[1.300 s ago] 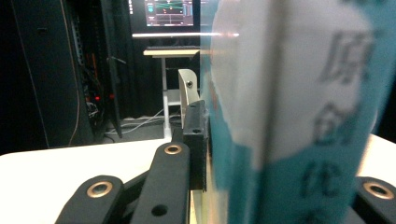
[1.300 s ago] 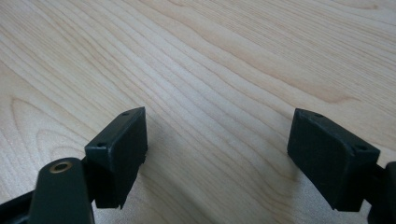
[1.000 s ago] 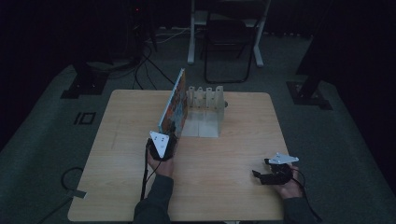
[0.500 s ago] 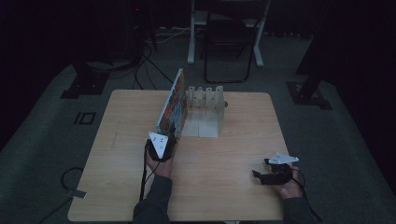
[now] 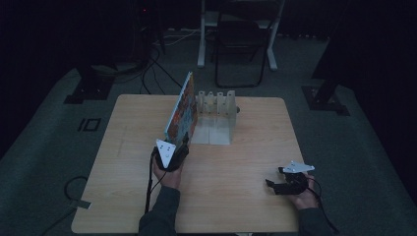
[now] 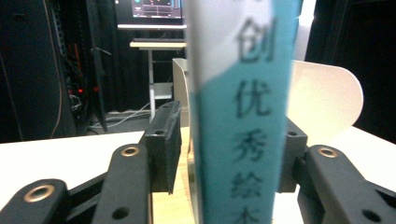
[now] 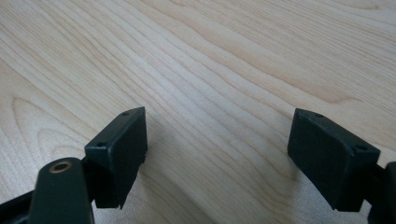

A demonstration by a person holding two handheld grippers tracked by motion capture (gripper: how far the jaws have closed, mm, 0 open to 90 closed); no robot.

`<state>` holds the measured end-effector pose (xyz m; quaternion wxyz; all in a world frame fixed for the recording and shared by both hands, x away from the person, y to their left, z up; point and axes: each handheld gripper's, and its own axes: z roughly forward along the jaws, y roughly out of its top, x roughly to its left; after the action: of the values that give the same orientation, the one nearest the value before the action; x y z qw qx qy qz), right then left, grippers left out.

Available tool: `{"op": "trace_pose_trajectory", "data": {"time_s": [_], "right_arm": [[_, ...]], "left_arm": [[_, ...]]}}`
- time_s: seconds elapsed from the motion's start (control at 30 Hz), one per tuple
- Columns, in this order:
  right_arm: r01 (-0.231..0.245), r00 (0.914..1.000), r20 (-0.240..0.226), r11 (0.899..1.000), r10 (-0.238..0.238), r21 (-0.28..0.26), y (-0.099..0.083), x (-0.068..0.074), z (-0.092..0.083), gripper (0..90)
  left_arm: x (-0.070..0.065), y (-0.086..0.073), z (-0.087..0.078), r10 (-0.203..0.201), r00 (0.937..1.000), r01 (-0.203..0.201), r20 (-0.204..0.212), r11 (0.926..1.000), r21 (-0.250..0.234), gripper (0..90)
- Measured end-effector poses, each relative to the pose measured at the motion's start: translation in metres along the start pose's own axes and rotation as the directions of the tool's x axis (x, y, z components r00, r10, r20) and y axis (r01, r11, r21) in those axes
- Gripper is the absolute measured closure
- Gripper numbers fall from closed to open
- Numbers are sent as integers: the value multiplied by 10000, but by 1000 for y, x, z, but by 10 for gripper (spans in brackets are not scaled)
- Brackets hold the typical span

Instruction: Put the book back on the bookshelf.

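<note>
A: Start nearest the person; what do you make of the right gripper [image 5: 275, 186]?

B: It lies low at the near right of the wooden table [image 5: 246, 206], held in the right hand [image 5: 304, 197]; in its own view the two black jaws stand wide apart over bare wood grain, with nothing between them.

A: And the left gripper [image 5: 178, 147]?

B: Farther in, left of the table's middle, held by the left hand [image 5: 167, 174], with the grey three-cornered plate [image 5: 165, 148] on top; its jaws point away from the person, toward the book [image 5: 181, 109].

A: Has it got hold of the book?

B: The book's spine [image 6: 240, 116], white above and teal below with dark printed characters, stands upright between the jaws in the left gripper view; the right jaw seems against it; on the left a narrow gap shows between pad and spine, so I cannot tell whether the grip is truly closed.

A: Where does the book stand?

B: On edge, leaning slightly, its colourful cover facing left; it is just beside the left side of the white rack [image 5: 216, 115], which has upright dividers at its far end; whether the two touch I cannot tell.

A: Beyond the table?

B: A dark floor with cables [image 5: 152, 59] and a chair [image 5: 243, 44].
</note>
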<state>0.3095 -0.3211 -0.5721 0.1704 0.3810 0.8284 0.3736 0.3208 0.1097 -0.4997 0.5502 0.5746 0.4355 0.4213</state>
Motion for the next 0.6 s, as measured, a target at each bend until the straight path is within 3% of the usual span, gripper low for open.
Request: {"op": "trace_pose_trajectory", "data": {"time_s": [0.6], "right_arm": [[-2,10000,-1,10000,2,1,0,0,0,195]], "left_arm": [[3,-1,-8,-160,9992,153,367,9997,199,345]]}}
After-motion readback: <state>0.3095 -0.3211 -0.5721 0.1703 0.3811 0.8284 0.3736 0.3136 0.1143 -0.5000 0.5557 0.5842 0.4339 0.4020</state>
